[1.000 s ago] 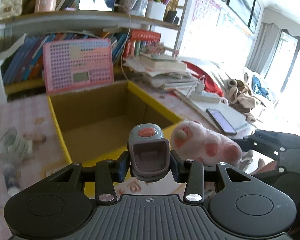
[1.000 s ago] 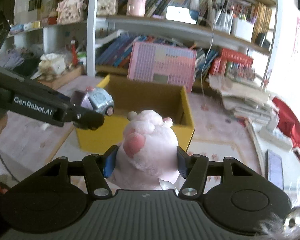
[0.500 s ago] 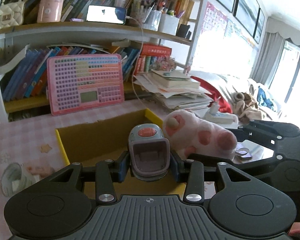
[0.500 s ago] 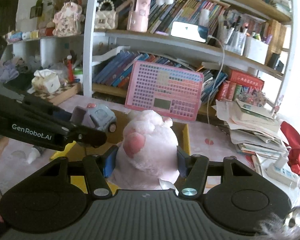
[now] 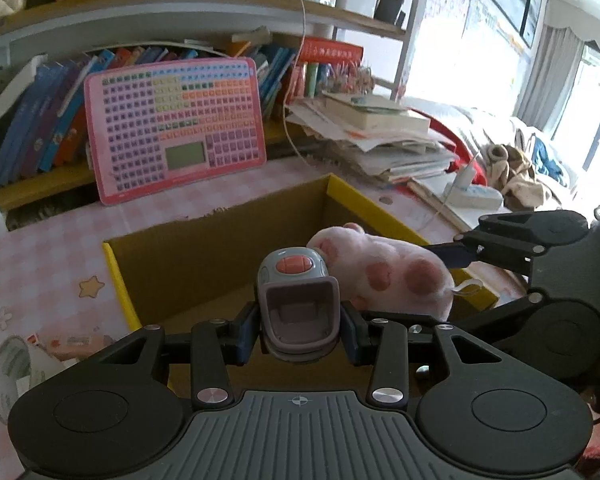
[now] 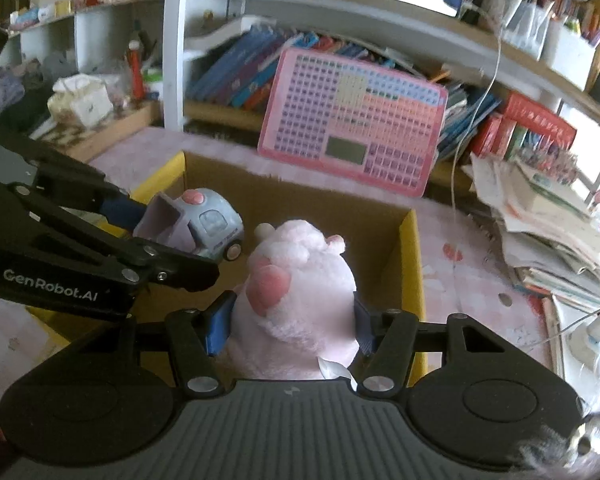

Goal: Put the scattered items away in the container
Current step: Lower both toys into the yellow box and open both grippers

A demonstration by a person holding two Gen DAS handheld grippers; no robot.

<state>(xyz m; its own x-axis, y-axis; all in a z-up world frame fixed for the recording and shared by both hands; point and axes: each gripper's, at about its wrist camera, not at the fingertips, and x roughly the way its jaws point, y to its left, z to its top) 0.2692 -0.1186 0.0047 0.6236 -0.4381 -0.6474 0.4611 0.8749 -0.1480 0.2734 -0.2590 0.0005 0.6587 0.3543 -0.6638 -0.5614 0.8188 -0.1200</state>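
Observation:
My left gripper [image 5: 299, 326] is shut on a grey and lilac toy truck [image 5: 296, 304] with a red top button, held over the open yellow cardboard box [image 5: 114, 268]. My right gripper [image 6: 290, 326] is shut on a pink plush paw toy [image 6: 296, 304], also held over the box [image 6: 414, 276]. In the right wrist view the toy truck [image 6: 204, 228] and the left gripper's fingers [image 6: 120, 210] sit just left of the plush. In the left wrist view the plush [image 5: 384, 276] is just right of the truck. The box floor that shows is bare.
A pink keyboard toy [image 5: 176, 130] leans on the bookshelf behind the box. A stack of books and papers [image 5: 376, 136] lies at the right. A small doll and a clear cup [image 5: 24, 364] lie on the pink checked tablecloth left of the box.
Both grippers have moved forward and down over the box, each still holding its toy. The box interior now fills more of both views.

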